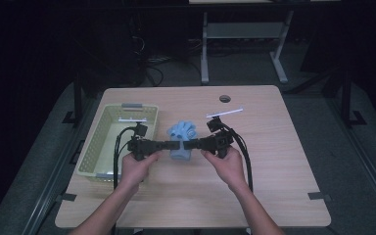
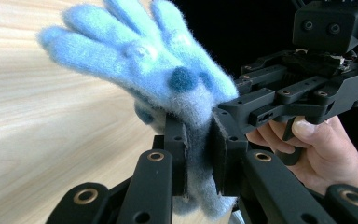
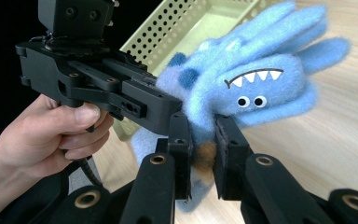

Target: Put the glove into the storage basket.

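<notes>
- one fuzzy blue glove (image 1: 181, 139) with a toothy face and two eyes;
- one pale green perforated basket (image 1: 98, 142);
- two black grippers, left gripper (image 1: 169, 145) and right gripper (image 1: 192, 145);
- one wooden table (image 1: 274, 161);
- two hands on the grippers

No writing, label, brand mark or number can be read anywhere in these pictures. The fluffy light-blue plush glove (image 3: 256, 88), at the upper right of the right gripper view, bears only a stitched toothy mouth and two small round eyes, with no letters.
</notes>
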A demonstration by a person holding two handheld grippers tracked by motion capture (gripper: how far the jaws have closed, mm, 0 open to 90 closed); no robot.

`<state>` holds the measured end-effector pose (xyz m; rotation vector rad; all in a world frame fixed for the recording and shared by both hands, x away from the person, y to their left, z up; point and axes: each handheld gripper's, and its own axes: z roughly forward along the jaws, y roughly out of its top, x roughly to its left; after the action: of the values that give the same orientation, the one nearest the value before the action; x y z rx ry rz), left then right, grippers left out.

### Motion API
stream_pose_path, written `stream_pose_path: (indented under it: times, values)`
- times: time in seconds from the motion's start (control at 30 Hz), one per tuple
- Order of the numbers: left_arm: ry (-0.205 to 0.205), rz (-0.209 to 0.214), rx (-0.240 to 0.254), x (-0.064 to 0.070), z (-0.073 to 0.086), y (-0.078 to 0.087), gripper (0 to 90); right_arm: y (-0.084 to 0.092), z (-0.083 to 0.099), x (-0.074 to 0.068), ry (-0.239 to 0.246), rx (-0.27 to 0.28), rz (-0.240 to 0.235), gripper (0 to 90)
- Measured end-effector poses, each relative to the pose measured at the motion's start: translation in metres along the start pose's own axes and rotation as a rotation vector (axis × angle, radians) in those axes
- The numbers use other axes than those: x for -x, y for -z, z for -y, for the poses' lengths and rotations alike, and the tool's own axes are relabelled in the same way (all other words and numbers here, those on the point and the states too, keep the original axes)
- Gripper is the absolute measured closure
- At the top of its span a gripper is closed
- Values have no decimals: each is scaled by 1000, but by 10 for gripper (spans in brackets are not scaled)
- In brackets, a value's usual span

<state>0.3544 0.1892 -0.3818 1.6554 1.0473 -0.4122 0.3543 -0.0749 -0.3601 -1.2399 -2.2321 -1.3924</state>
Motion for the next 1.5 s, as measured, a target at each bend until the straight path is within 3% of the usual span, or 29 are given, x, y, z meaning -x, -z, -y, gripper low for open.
stream_pose_path:
  times: [0.3, 1.5]
  values:
    - [7, -12, 18, -6, -3, 17, 782, -14, -12, -7, 25, -8, -12, 787]
    - [24, -36, 34, -26, -10, 66, 804, -58, -37, -25, 44, -29, -64, 783]
